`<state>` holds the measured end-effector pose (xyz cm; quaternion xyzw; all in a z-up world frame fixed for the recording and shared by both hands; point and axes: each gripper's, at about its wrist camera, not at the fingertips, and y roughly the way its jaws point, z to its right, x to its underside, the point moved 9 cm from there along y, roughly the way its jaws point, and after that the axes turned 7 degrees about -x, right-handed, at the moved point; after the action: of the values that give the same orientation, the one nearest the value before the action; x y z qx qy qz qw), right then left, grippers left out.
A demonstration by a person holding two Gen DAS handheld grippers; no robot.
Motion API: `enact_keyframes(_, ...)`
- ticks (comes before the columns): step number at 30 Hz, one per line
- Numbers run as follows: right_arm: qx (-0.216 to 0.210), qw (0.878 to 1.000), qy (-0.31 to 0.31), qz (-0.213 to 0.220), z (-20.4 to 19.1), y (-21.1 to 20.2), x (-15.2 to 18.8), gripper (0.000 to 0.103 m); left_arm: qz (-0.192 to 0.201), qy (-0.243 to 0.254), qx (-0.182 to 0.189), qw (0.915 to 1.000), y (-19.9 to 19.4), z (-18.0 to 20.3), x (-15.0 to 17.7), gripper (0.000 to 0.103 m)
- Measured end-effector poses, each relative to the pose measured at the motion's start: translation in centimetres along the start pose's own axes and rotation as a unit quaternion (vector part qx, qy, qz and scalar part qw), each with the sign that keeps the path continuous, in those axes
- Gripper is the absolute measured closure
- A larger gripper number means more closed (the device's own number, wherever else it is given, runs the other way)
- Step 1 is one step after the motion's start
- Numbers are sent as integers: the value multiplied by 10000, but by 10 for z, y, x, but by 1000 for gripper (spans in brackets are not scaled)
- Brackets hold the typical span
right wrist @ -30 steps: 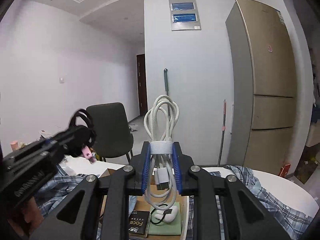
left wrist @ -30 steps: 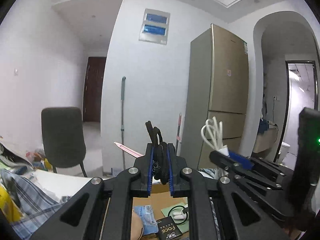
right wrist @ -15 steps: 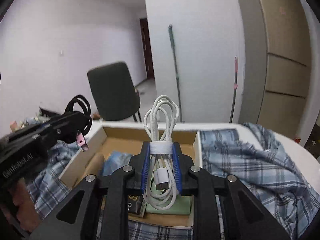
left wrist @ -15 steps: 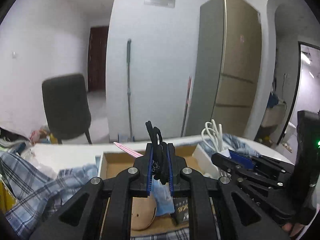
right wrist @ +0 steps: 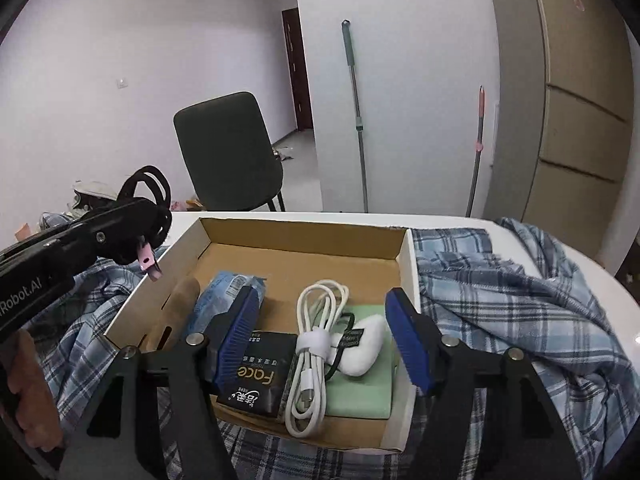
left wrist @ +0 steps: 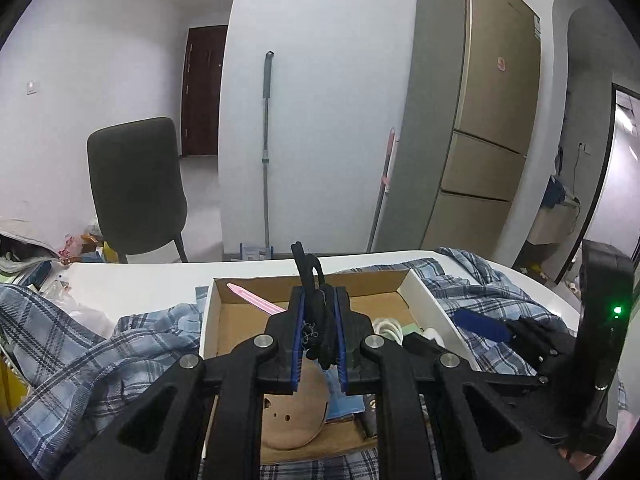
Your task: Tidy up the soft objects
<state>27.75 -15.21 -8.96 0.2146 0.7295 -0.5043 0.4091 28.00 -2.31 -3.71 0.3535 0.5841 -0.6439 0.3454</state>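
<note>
Since the earlier frame the right gripper [right wrist: 324, 336] has released and now stands wide apart, the white cable [right wrist: 316, 344] lying in the cardboard box [right wrist: 406, 276] near side, while the left gripper [left wrist: 319, 334] grips the black cord bundle [left wrist: 316, 316], likely next to be placed.

The white surface [right wrist: 520, 228] carries a blue plaid cloth [right wrist: 500, 292] spread across it. An open cardboard box [right wrist: 304, 236] sits on the cloth. More plaid fabric [left wrist: 60, 344] lies bunched at the left.
</note>
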Motion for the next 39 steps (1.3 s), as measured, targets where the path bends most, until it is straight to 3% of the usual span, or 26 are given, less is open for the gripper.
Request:
enact_keyframes(4,37,10000,61,-67,3,2,3,38,-28,45,23,10000,1,3,1,90)
enact_keyframes(5,48,9999,76,-79,3,1,3,38,-29,51,32,10000,1,3,0,83)
enact_keyframes(6,55,9999,89,-86,5,1,3,38,-31,57,51,10000,1,4,0,75)
enact_keyframes(7,51,9999,96,-91,5,1,3,38,-50,60,62,9999,2,4,1,45)
enact_keyframes(8,49,9999,100,-87,5,1,3,38,-75,64,33,9999,3,4,1,23)
enact_keyframes(9,58,9999,97,-77,4,0,2,38,-125,72,25,9999,4,5,2,20)
enact_keyframes(13,85,9999,91,-8,5,-3,-2,38,80,118,-212,9997,1,1,0,20)
enact_keyframes(21,99,9997,60,222,2,-21,-17,38,181,19,-112,9998,-9,-1,-6,20)
enact_keyframes(29,188,9968,-254,741,-14,-75,-45,37,869,115,-145,9960,-56,9,-34,20)
enact_keyframes(33,203,9918,-487,1161,-29,-118,-56,21,1304,202,-140,9912,-98,14,-48,20)
enact_keyframes(35,212,9883,-561,1406,-34,-141,-60,7,1486,222,-120,9886,-120,16,-52,19)
enact_keyframes(37,223,9842,-620,1645,-39,-164,-62,0,1647,254,-163,9859,-138,15,-53,16)
enact_keyframes(39,258,9801,-643,1859,-43,-183,-63,0,1880,254,-180,9817,-163,13,-52,6)
